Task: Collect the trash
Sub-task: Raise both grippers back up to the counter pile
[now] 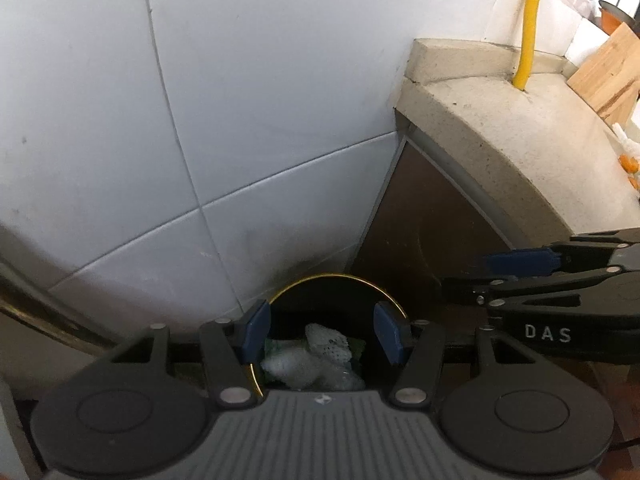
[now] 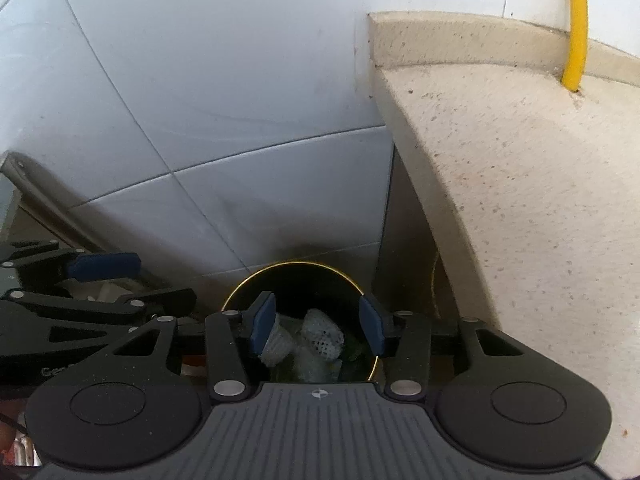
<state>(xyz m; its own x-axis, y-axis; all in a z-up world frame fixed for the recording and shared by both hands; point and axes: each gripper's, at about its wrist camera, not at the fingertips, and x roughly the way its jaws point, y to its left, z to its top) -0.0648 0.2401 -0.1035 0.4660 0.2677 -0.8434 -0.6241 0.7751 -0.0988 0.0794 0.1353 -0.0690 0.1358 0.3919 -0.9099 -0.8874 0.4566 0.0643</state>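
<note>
A black round bin with a gold rim [image 1: 332, 277] [image 2: 296, 265] stands in the corner between the tiled wall and the cabinet. Inside it lies crumpled trash: a white foam net [image 1: 324, 344] [image 2: 322, 334], clear plastic and something green [image 1: 356, 346]. My left gripper [image 1: 320, 320] hovers over the bin's mouth, open, with nothing between its blue pads. My right gripper [image 2: 316, 316] hangs beside it over the same bin, also open and holding nothing. Each shows in the other's view: the right gripper [image 1: 480, 274] at the right edge, the left gripper [image 2: 148, 278] at the left edge.
A speckled stone counter [image 1: 500, 140] [image 2: 520, 160] juts out on the right above a brown cabinet panel [image 1: 420, 232]. A yellow pipe [image 1: 530, 24] [image 2: 576, 20] rises from the counter. Wooden boards [image 1: 608, 72] lean at the far right. White wall tiles [image 1: 240, 120] close off the back.
</note>
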